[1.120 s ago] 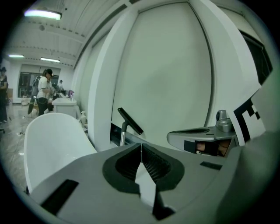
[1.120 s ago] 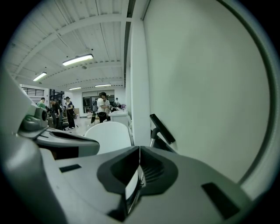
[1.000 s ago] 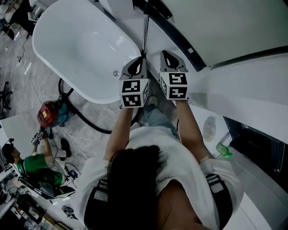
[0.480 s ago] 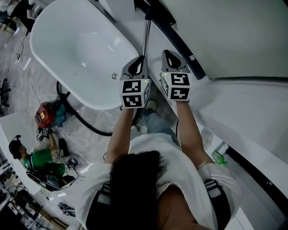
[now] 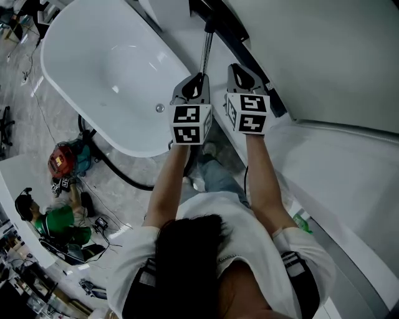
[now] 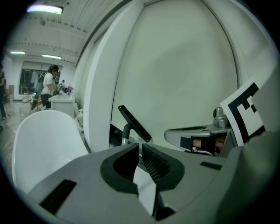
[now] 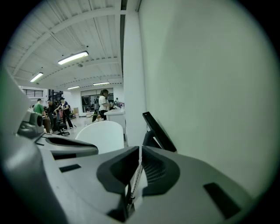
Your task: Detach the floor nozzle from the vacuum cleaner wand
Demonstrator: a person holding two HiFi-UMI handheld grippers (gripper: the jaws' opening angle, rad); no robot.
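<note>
bathtub point(image 5: 106, 68) left | wand point(image 5: 204, 55) centre | floor nozzle point(image 5: 219, 17) ahead, beside wall point(image 5: 312, 56)

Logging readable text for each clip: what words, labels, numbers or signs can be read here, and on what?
No text can be read.
Left cube and right cube: black-and-white square patterns only, no letters.
Red vacuum cleaner: a pale label, too small to read.

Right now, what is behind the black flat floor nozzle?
A plain pale wall stands behind it. Its silver wand runs down behind the left gripper, which covers the lower part.
</note>
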